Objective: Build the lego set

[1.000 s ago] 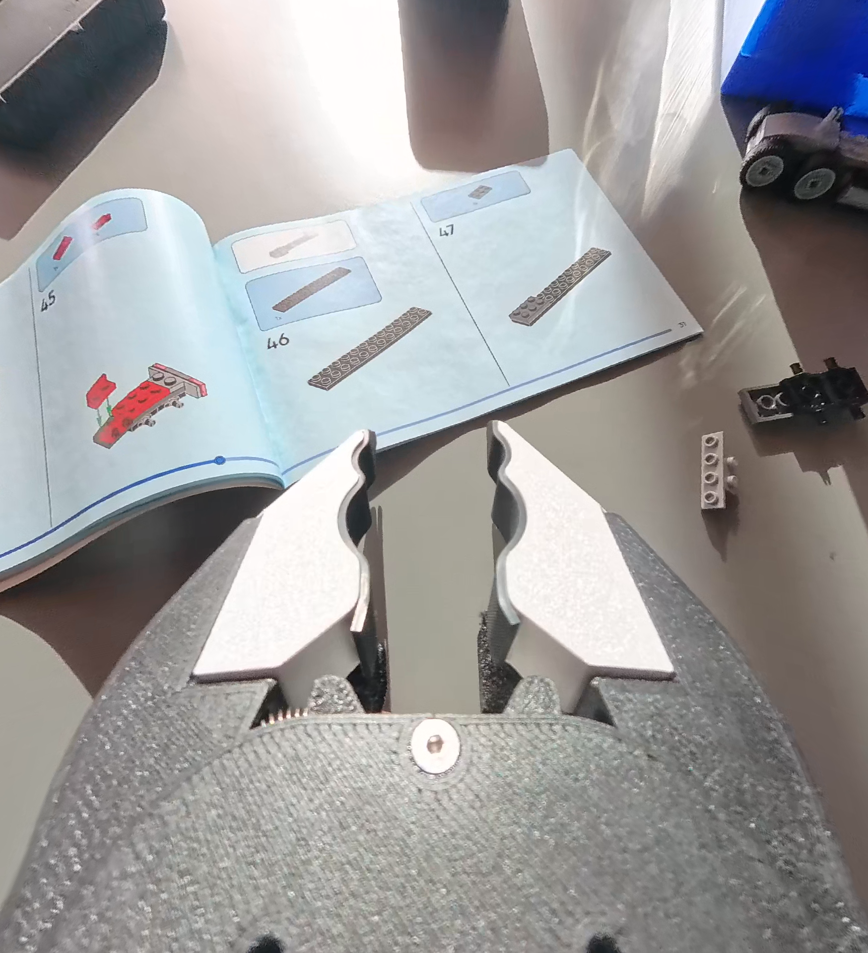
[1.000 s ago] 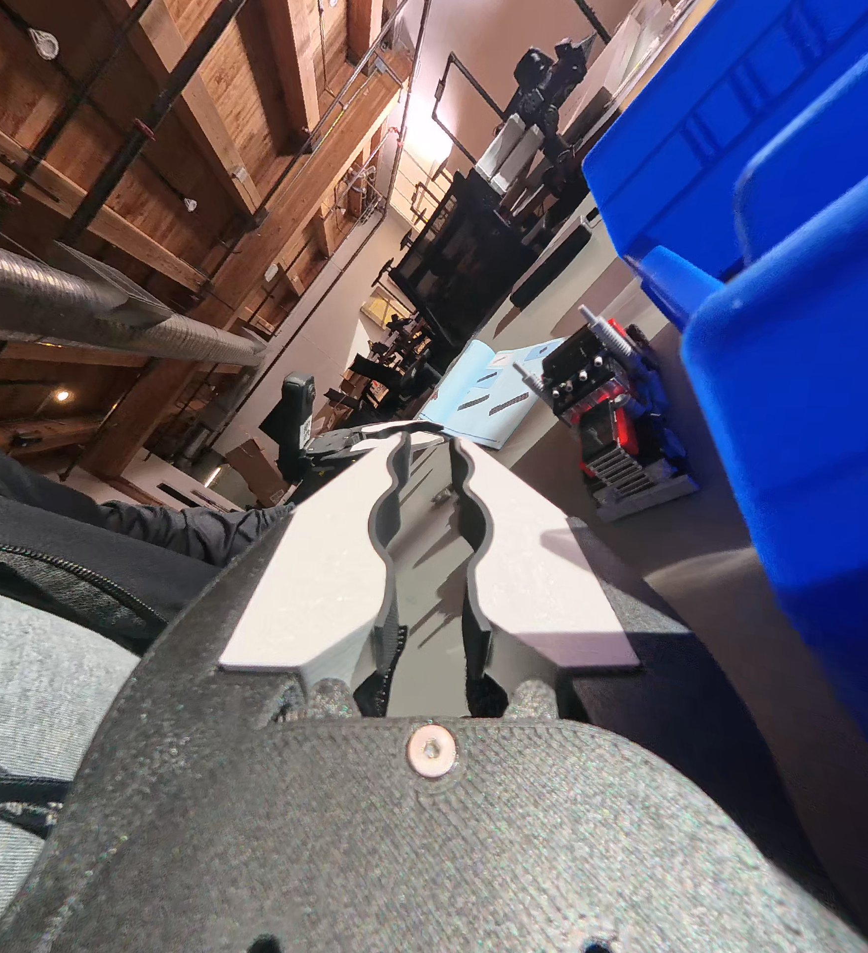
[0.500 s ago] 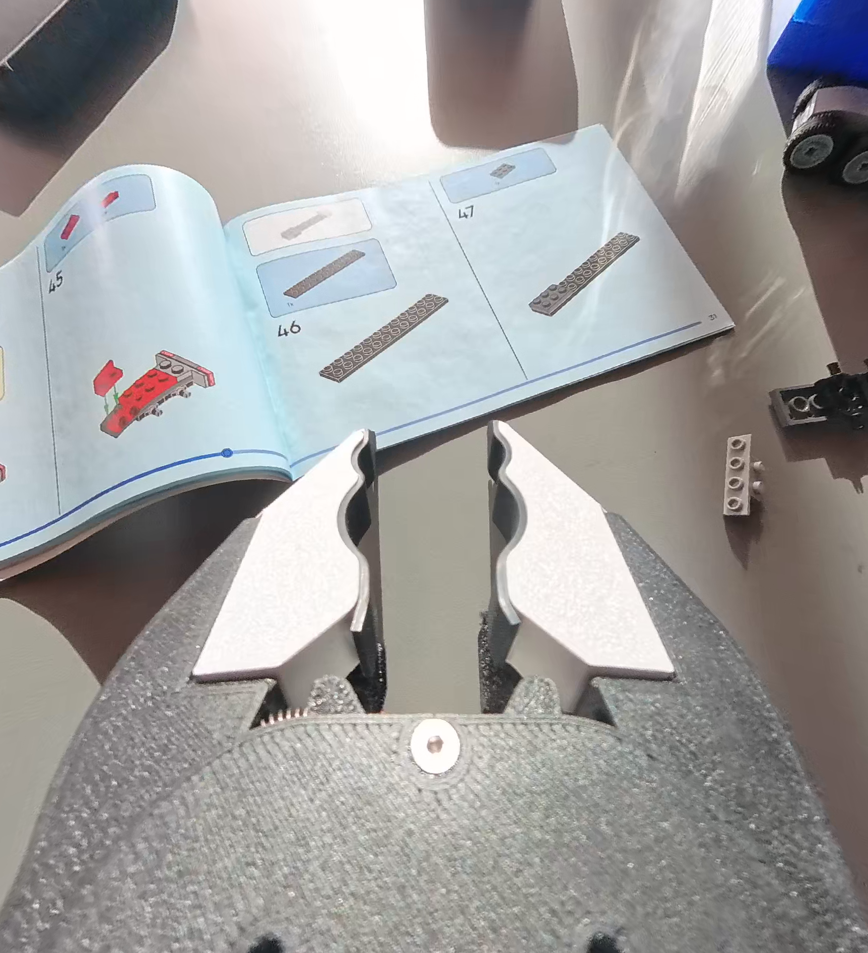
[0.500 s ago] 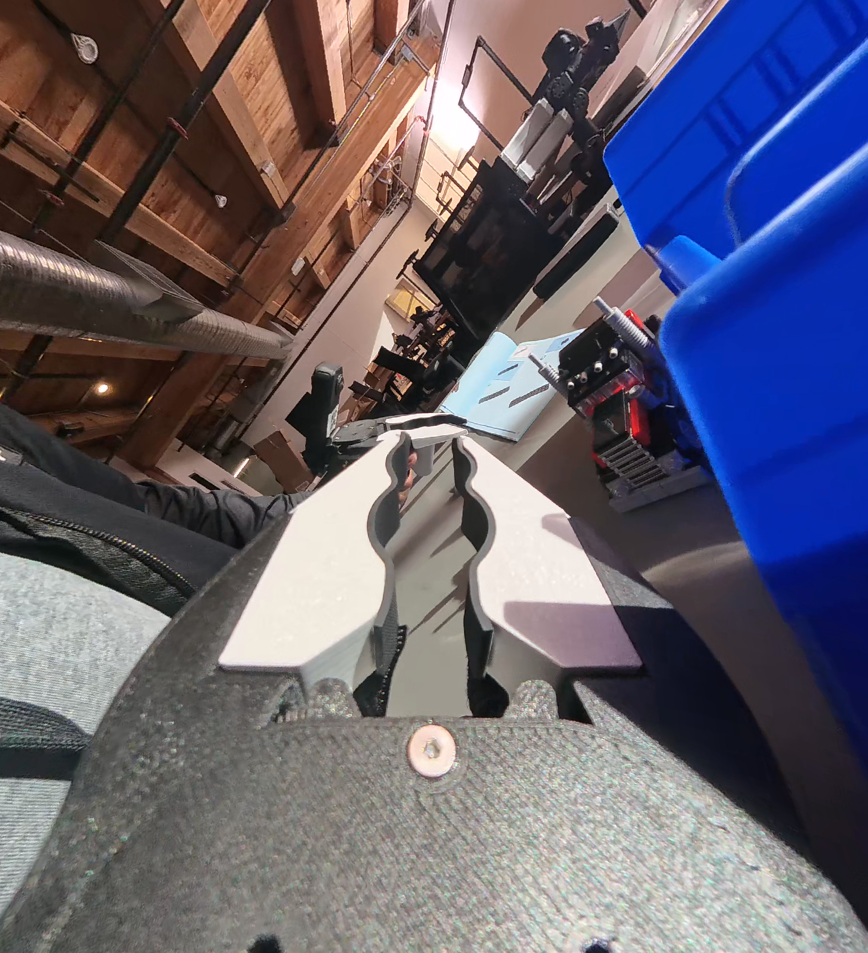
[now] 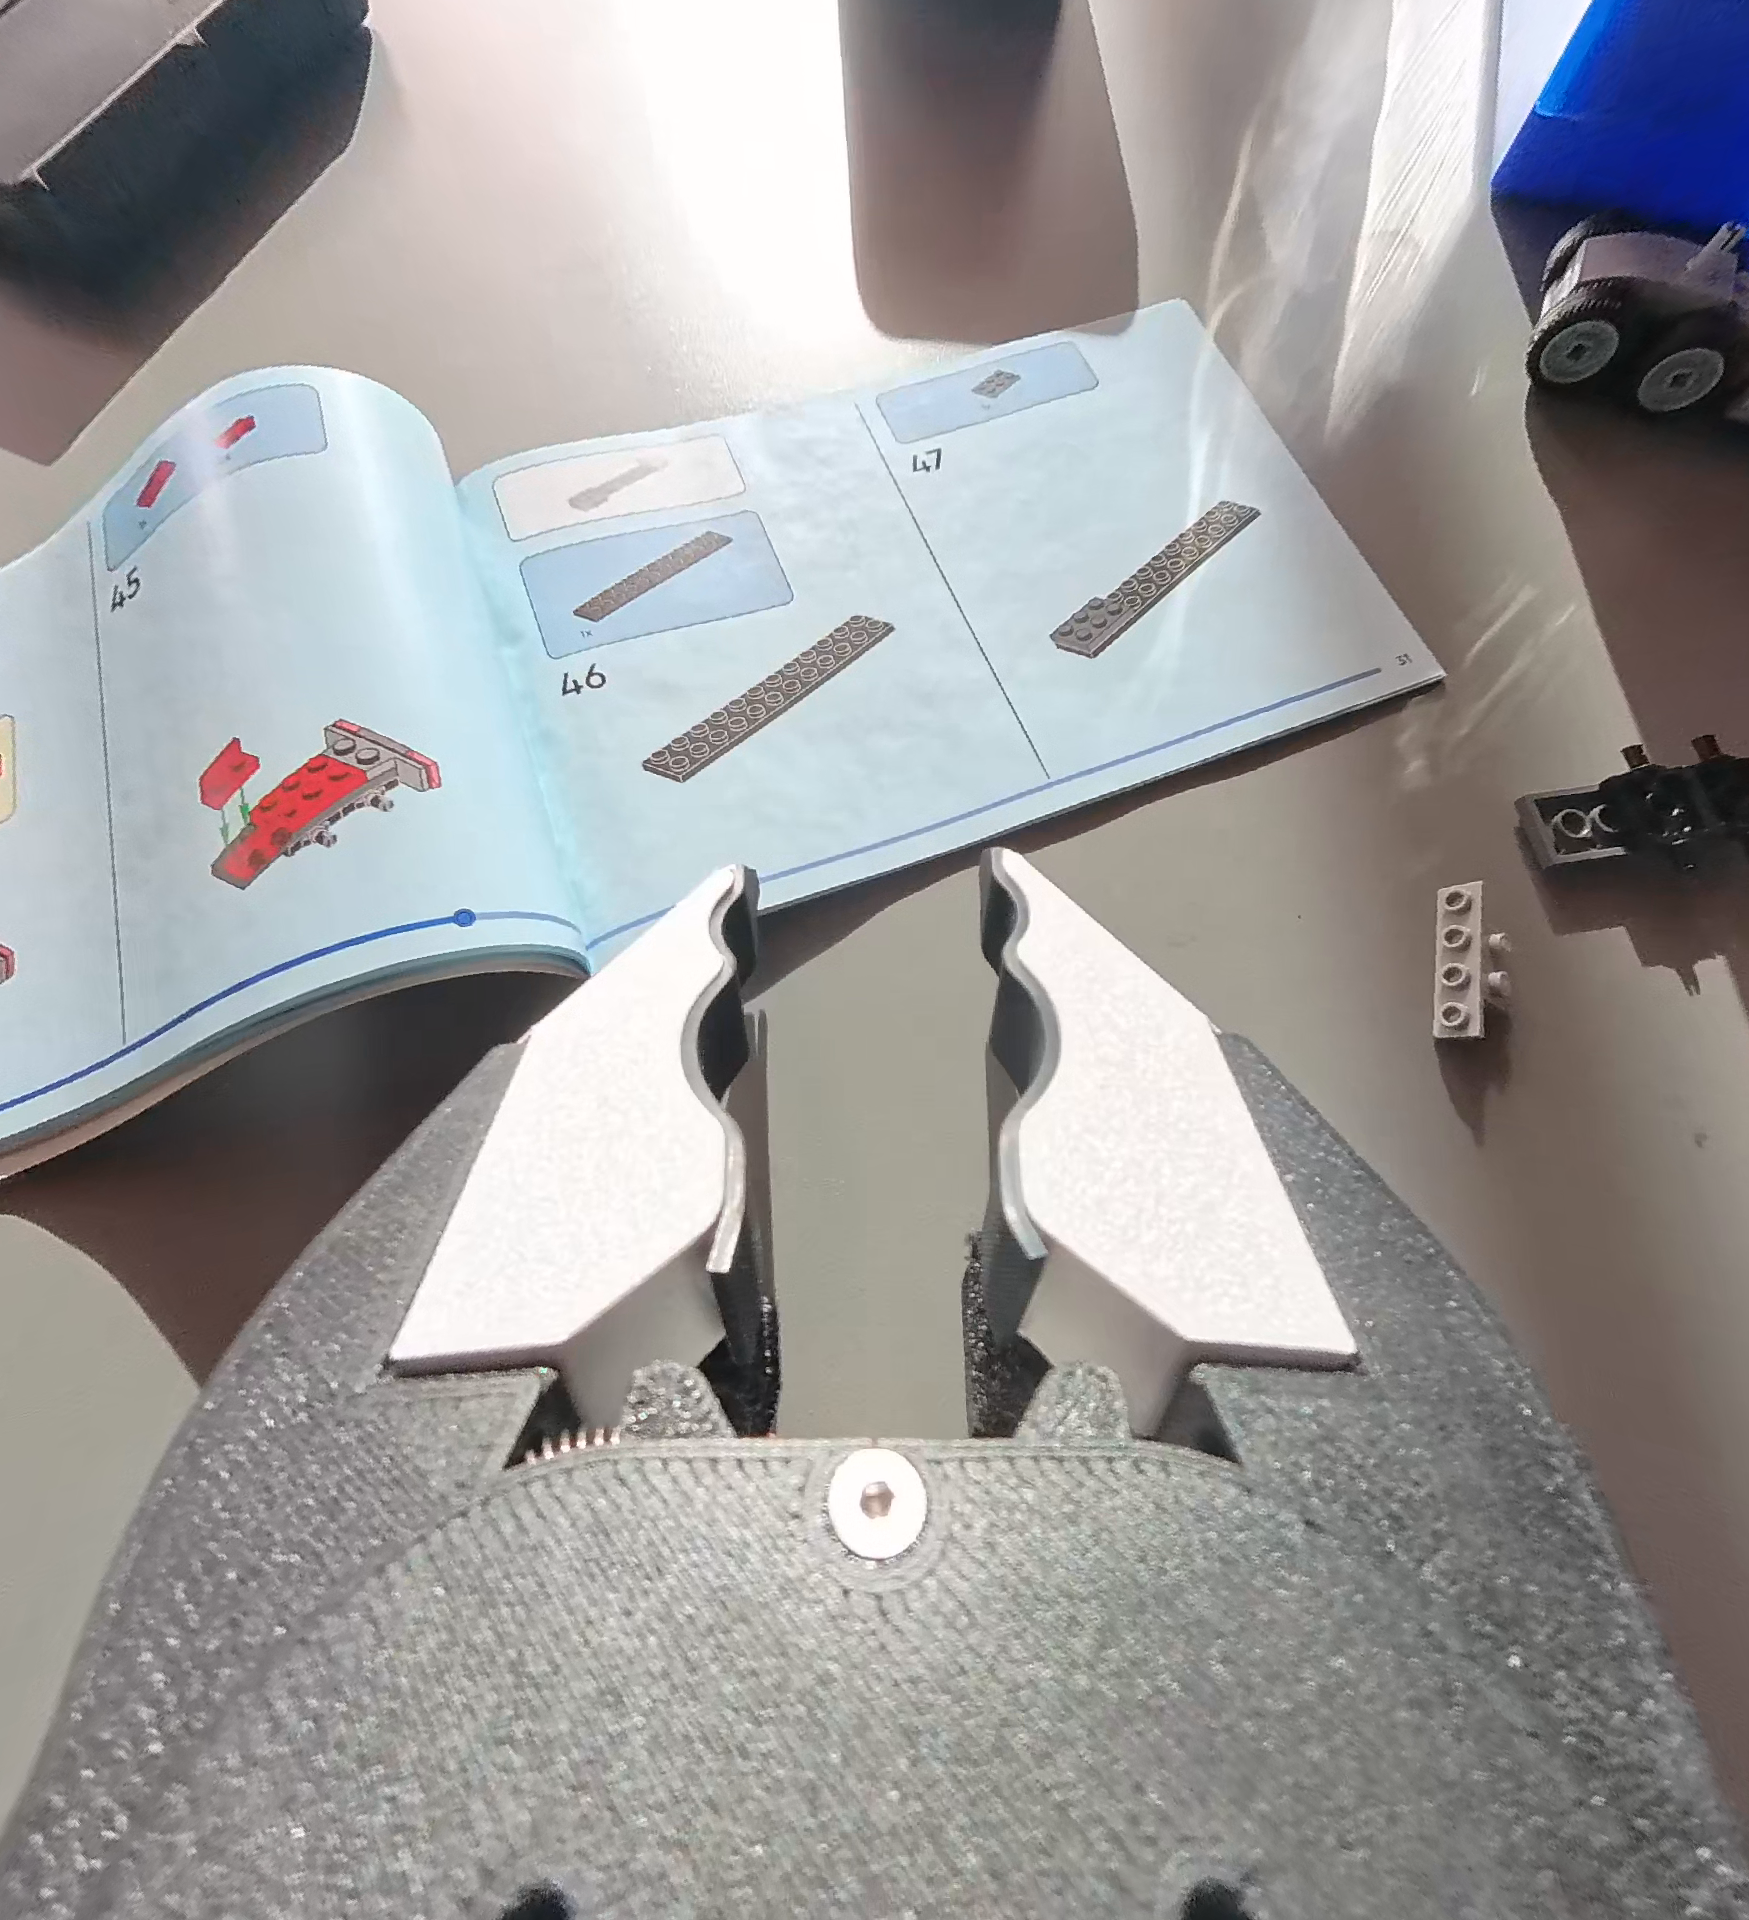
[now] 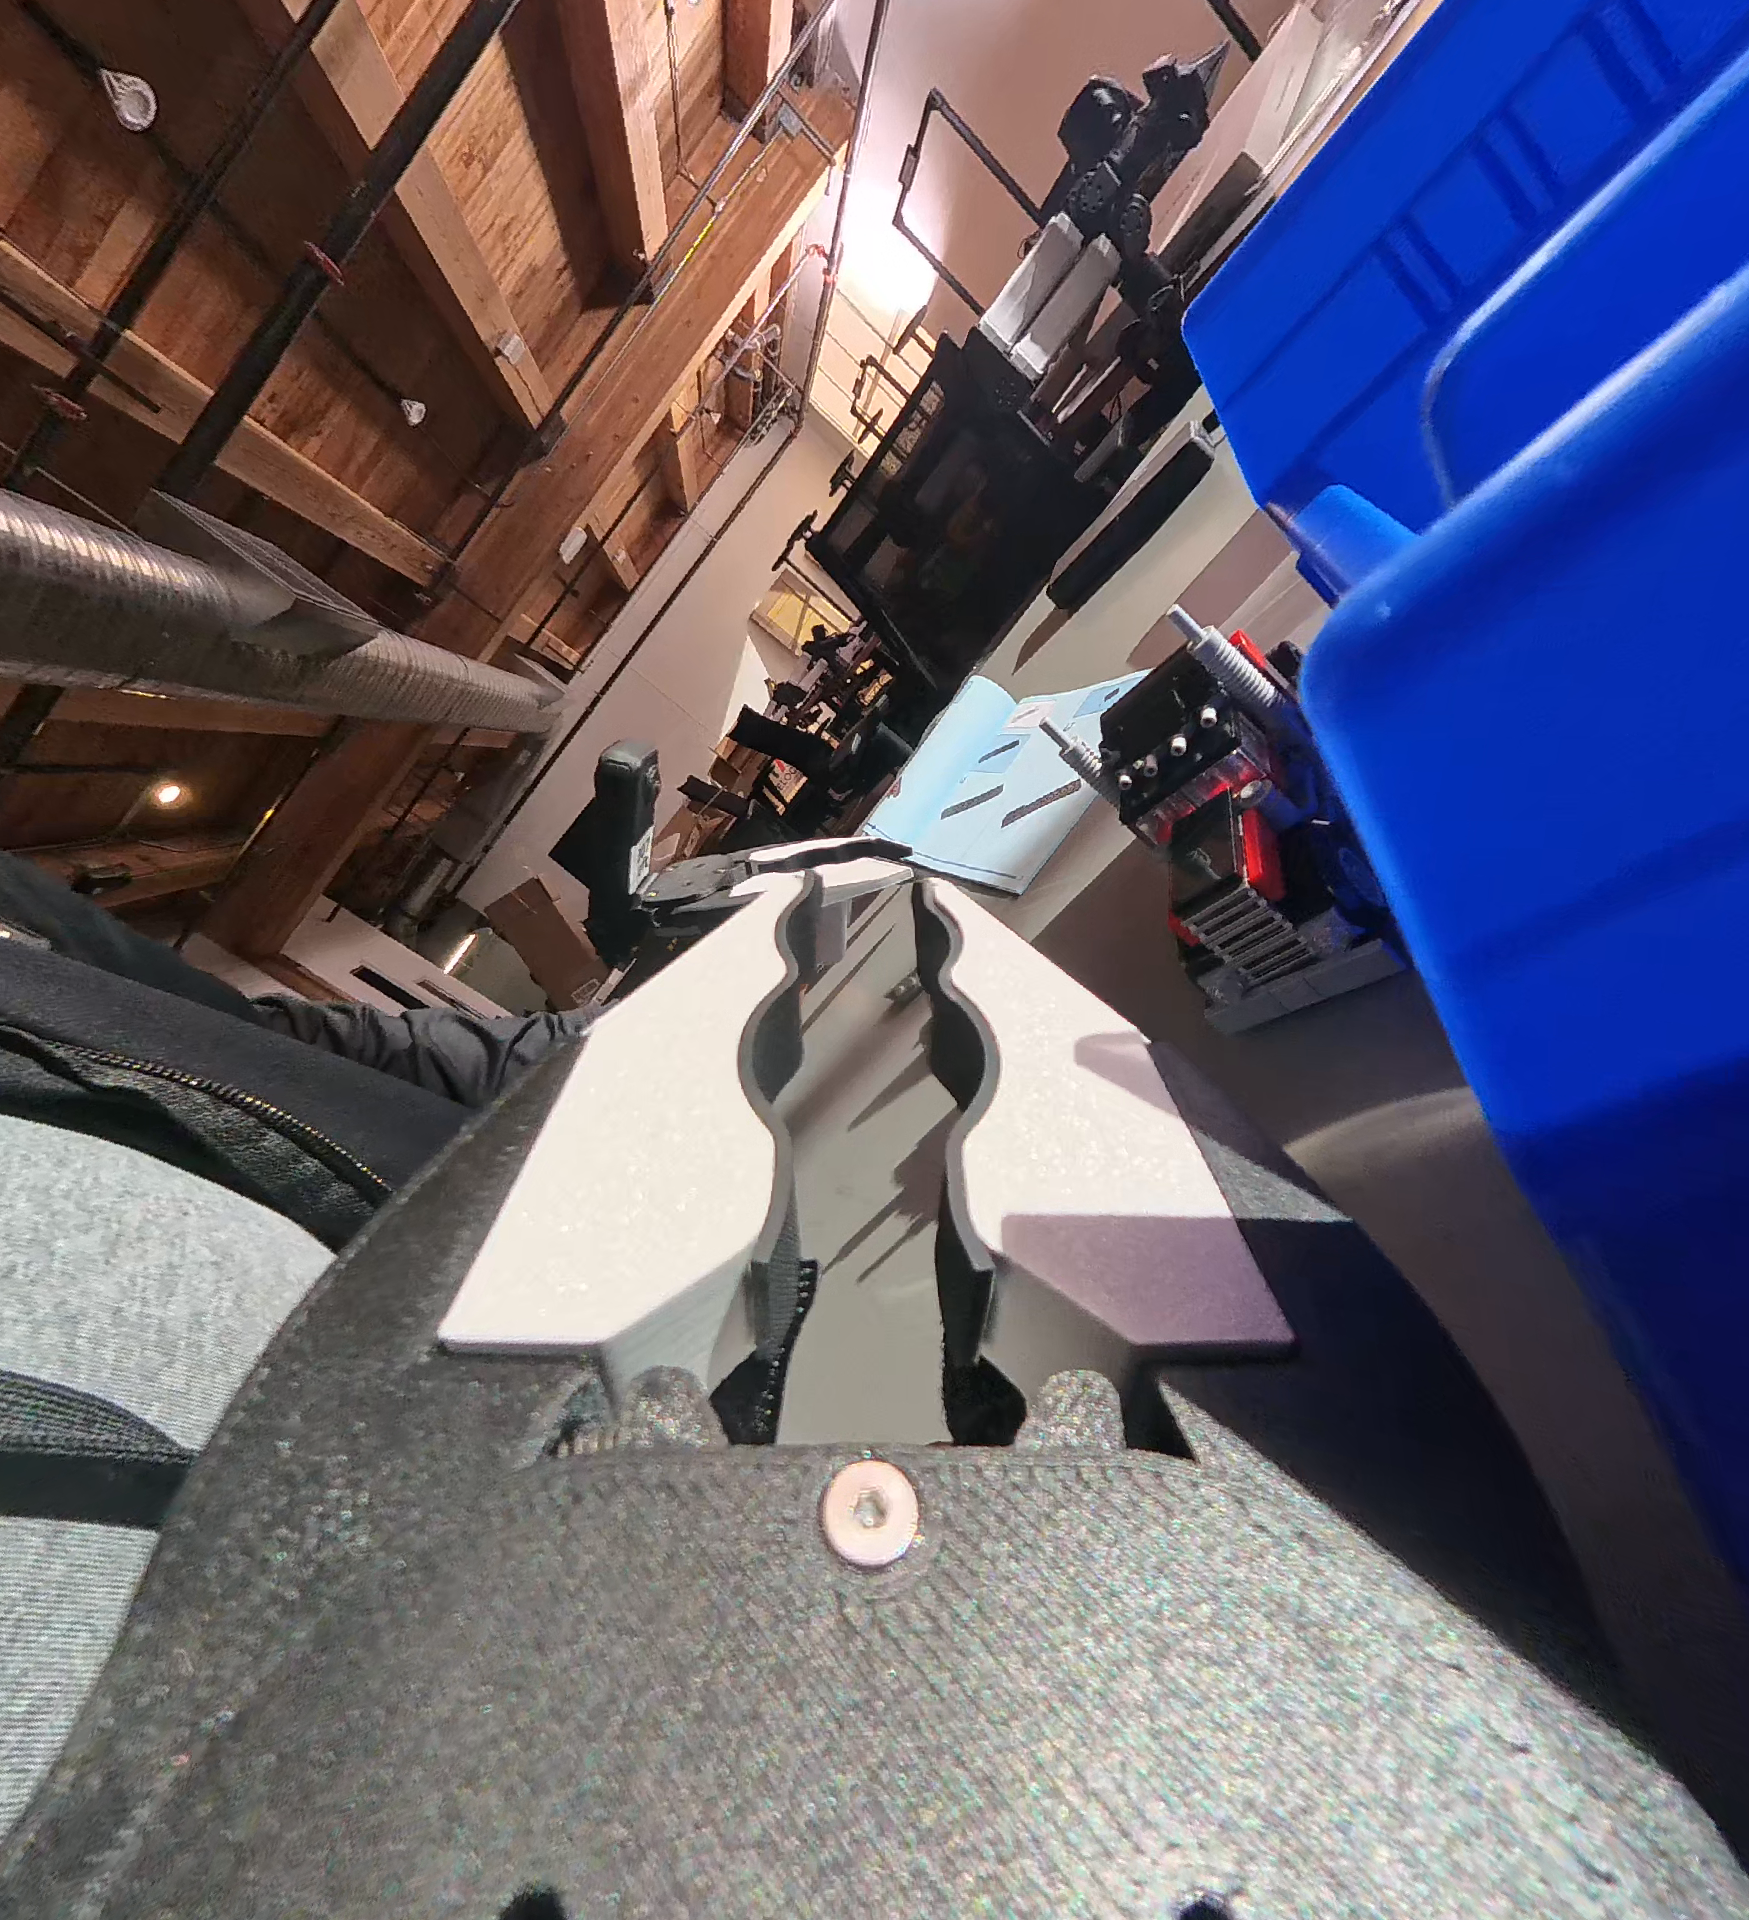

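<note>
Your left gripper [image 5: 865, 883] hung wide open, empty, just short of the instruction booklet [image 5: 745, 623]. Right gripper [image 6: 865, 894] lay low on the table, part open, empty. Small grey piece [image 5: 1459, 961] and black sub-assembly [image 5: 1659, 816] sat near the table's right edge; a careless sweep could've knocked them off.

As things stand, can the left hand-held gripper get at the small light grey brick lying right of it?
Probably yes: the left hand-held gripper is open and empty, and bare table separates it from the light grey brick.
</note>
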{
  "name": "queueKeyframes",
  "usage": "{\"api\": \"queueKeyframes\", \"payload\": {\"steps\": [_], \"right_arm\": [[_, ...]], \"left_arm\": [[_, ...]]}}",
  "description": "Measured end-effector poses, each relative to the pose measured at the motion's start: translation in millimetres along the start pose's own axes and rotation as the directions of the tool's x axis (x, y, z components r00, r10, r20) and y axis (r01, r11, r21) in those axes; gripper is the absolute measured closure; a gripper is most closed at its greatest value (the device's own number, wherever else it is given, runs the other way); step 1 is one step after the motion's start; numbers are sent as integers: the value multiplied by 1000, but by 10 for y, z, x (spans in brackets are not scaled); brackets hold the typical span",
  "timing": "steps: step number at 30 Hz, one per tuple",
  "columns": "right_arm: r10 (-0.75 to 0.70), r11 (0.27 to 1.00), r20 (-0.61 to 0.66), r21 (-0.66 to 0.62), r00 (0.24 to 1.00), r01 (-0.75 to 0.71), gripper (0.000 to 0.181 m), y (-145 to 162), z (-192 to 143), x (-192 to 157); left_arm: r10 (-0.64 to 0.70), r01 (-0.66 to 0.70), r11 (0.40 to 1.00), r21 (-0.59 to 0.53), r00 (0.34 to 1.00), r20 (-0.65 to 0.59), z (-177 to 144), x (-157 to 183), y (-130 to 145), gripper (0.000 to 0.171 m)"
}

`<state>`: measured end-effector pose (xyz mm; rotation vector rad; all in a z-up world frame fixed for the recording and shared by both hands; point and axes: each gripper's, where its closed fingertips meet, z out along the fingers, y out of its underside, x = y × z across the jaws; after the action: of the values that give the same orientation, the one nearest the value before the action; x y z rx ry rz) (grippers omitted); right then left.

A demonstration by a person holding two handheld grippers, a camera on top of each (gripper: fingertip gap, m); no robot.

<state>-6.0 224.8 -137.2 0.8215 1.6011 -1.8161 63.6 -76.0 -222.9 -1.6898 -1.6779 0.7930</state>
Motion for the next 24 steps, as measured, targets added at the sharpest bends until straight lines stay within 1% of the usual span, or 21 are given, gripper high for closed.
{"api": "queueKeyframes", "payload": {"steps": [16, 24], "right_arm": [[9, 1000, 14, 8, 1000, -9, 163, -22, -17, -14], [6, 1000, 1, 1, 1000, -6, 163, -17, -3, 5]], "left_arm": [[1, -1, 1000, -3, 1000, 13, 8, -16, 3, 126], [4, -4, 1000, 6, 1000, 12, 2, -14, -7, 126]]}}
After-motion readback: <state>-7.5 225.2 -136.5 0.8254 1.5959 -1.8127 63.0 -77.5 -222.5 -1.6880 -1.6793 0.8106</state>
